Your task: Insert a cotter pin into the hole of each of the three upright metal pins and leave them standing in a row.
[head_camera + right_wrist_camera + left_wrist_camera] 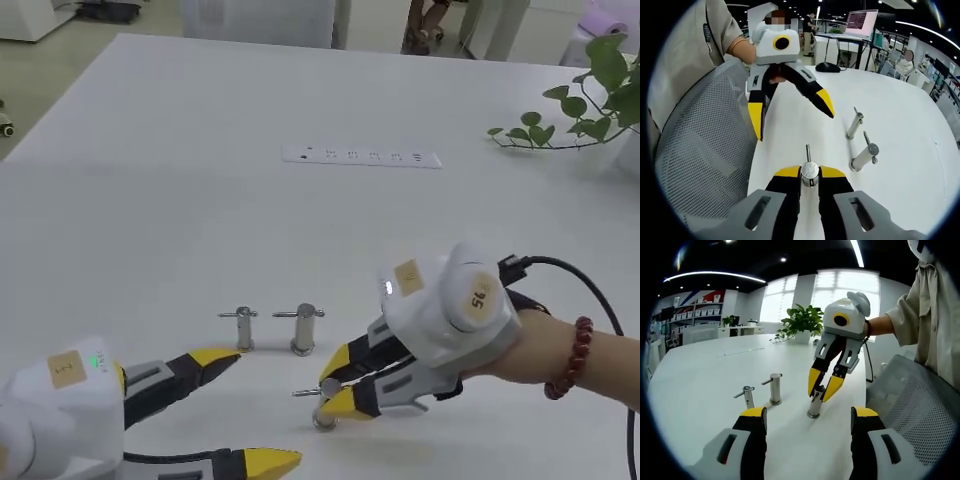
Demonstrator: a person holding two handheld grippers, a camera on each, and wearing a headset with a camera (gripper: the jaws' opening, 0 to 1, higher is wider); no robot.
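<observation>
My right gripper [334, 384] clenches the third metal pin [814, 403] lower centre, I judge to steady its cotter pin [808, 151]. Left gripper [260, 408]: fingers released.

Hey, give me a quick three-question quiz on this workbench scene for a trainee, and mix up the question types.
1. True or false: the left hand-held gripper is shut on a metal pin.
2. How many metal pins stand on the table with no gripper touching them? A) one B) two C) three
3. Fill in: the right hand-held gripper is shut on the clamped pin, which is the one ____ to the person.

Key
1. False: its jaws stand open with nothing between them.
2. B: the left pin and the middle pin, each with a cotter pin through it.
3. nearest
</observation>
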